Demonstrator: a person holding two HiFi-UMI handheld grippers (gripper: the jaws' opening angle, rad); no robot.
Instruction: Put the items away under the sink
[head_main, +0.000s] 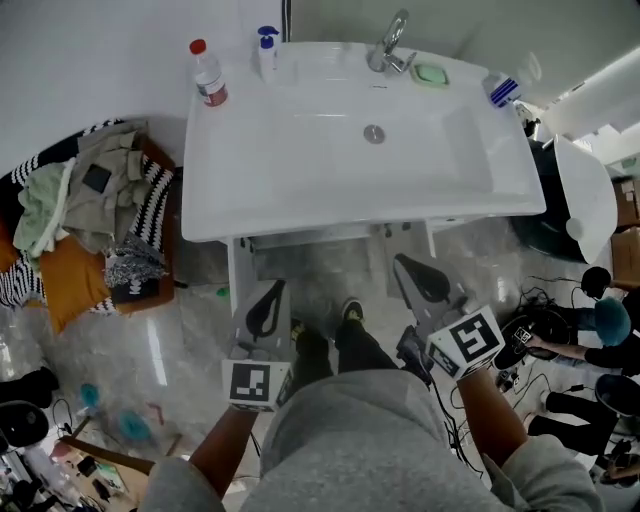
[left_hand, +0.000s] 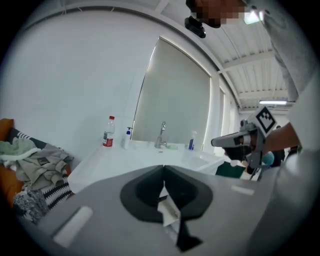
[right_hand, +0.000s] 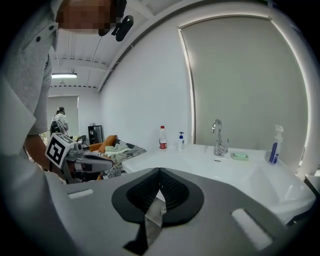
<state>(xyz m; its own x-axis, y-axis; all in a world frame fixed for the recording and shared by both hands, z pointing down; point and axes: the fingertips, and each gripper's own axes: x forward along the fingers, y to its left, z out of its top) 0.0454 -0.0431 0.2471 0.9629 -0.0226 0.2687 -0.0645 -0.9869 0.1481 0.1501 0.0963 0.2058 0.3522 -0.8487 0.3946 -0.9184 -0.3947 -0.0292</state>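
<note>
Along the far rim of the white sink (head_main: 300, 190) stand the things to be stowed: a red-capped water bottle (head_main: 208, 74) at the far left corner, a small pump bottle (head_main: 266, 50) just right of it, a green soap dish (head_main: 430, 74) right of the tap (head_main: 388, 48), and a blue-and-white spray bottle (head_main: 503, 89) at the far right corner. All three bottles stand upright in the gripper views, long axes vertical, so a grasp from the side, across the body, looks the natural one. None is touched yet. Both grippers hang near, below the basin's front edge and well apart from every item: the left gripper (head_main: 272, 292) has its jaws pressed together with nothing between them, and the right gripper (head_main: 408, 268) is likewise closed and empty (each must spread before it can take anything). The items lie up and away from both. I judge the left gripper nearer the water bottle and pump bottle, the right nearer the spray bottle and soap dish. Between the grippers shows the opening under the sink (head_main: 305, 262), where the things are to go; a heap of clothes (head_main: 90, 195) lies left of the sink.
</note>
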